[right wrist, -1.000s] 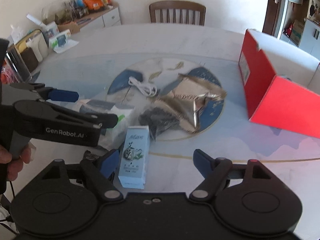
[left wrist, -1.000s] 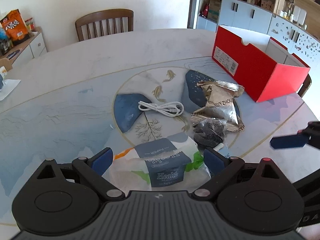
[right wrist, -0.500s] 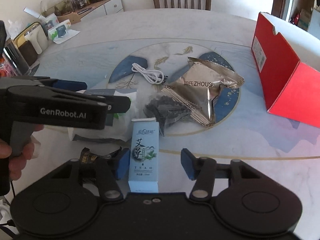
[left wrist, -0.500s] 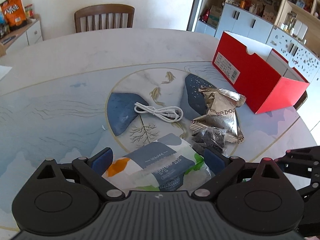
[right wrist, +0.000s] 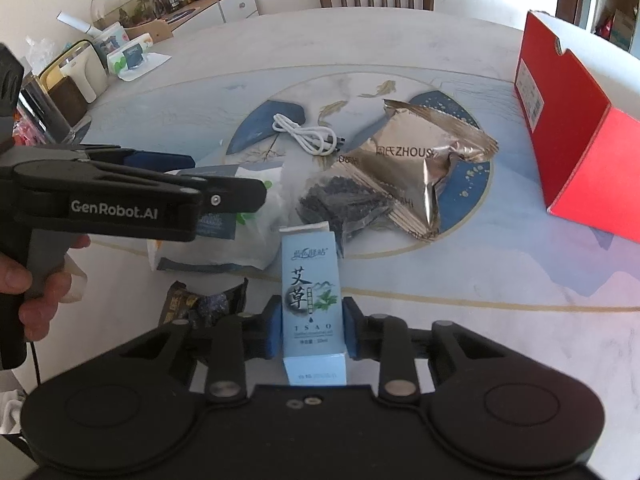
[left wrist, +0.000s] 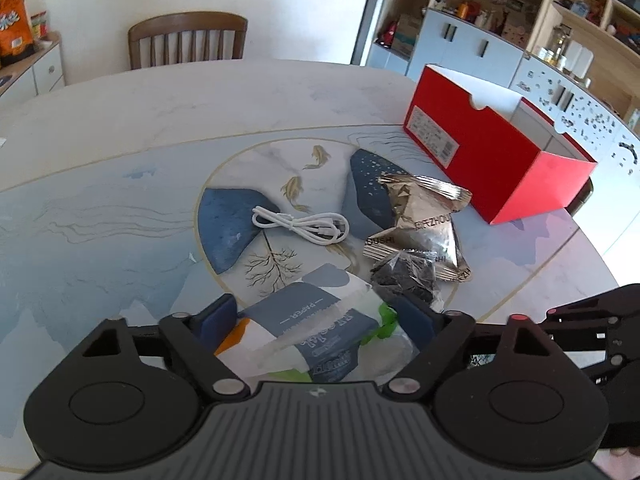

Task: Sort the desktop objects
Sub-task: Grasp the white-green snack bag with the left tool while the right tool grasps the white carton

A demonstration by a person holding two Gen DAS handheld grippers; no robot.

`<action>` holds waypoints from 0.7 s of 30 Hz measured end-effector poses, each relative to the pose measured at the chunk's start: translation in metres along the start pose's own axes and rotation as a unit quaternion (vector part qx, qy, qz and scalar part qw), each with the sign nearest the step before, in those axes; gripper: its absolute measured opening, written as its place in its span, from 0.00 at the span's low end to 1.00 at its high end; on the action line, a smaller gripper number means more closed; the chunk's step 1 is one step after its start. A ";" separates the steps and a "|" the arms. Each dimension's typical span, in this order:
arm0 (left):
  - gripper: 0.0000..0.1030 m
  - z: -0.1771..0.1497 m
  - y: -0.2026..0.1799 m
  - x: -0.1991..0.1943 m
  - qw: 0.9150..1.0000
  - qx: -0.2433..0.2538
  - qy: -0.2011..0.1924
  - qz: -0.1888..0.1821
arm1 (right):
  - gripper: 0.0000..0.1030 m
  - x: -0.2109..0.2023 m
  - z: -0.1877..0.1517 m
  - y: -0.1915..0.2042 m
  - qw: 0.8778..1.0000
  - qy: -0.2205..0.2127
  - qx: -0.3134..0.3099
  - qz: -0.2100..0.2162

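A soft tissue pack (left wrist: 304, 320) with a blue "PAPER" label lies between the jaws of my left gripper (left wrist: 316, 316). The jaws are closing and the pads stand right at its sides. In the right wrist view the left gripper (right wrist: 228, 178) hovers over the same pack (right wrist: 208, 248), with a hand (right wrist: 24, 280) on its handle. My right gripper (right wrist: 310, 328) is shut on a light blue carton (right wrist: 310, 280) with Chinese print, which stands upright between the blue pads.
A silver snack bag (left wrist: 424, 220), a dark crinkled bag (left wrist: 404, 276) and a coiled white cable (left wrist: 300, 226) lie mid-table. An open red box (left wrist: 480, 152) sits at the right. A small dark wrapper (right wrist: 200, 300) lies near the carton. A chair (left wrist: 186, 40) stands behind the table.
My right gripper's jaws closed from wide apart onto the light blue carton. The left gripper's pads drew inward toward the tissue pack, which has shifted slightly.
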State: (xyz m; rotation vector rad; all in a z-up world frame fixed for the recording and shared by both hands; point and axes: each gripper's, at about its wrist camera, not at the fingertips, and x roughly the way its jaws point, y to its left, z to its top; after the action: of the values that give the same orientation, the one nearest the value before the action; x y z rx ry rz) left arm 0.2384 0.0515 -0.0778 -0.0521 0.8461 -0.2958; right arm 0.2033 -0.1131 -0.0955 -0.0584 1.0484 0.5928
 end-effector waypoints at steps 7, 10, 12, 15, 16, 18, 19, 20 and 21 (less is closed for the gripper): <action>0.47 -0.001 -0.007 -0.007 1.000 0.022 -0.009 -0.016 | 0.28 -0.009 -0.009 -0.011 1.000 0.005 0.017 -0.001; 0.45 0.001 -0.009 -0.010 0.999 0.024 -0.013 -0.026 | 0.28 -0.012 -0.012 -0.015 1.000 0.006 0.023 -0.001; 0.46 0.003 -0.009 -0.013 0.999 0.024 -0.018 -0.041 | 0.28 -0.013 -0.014 -0.017 1.000 0.007 0.023 -0.004; 0.64 0.006 -0.005 -0.018 0.998 0.026 -0.025 -0.053 | 0.28 -0.014 -0.015 -0.020 1.000 0.008 0.025 -0.002; 0.72 0.007 -0.003 -0.019 0.998 0.027 -0.026 -0.054 | 0.28 -0.015 -0.015 -0.020 1.000 0.010 0.024 0.001; 0.73 0.009 0.002 -0.023 0.997 0.030 -0.031 -0.059 | 0.28 -0.016 -0.016 -0.021 1.000 0.013 0.019 0.001; 0.76 0.010 0.005 -0.023 0.997 0.031 -0.028 -0.063 | 0.29 -0.017 -0.017 -0.021 1.000 0.014 0.015 -0.001; 0.78 0.010 0.008 -0.021 0.997 0.034 -0.021 -0.065 | 0.30 -0.017 -0.018 -0.021 1.000 0.016 0.010 -0.004; 0.79 0.010 0.011 -0.019 0.997 0.038 -0.014 -0.065 | 0.32 -0.018 -0.019 -0.021 1.000 0.015 0.007 -0.005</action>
State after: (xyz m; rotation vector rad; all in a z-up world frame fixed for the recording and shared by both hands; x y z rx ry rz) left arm 0.2365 0.0670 -0.0587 -0.0399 0.8038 -0.4478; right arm 0.1921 -0.1448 -0.0956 -0.0608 1.0808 0.5784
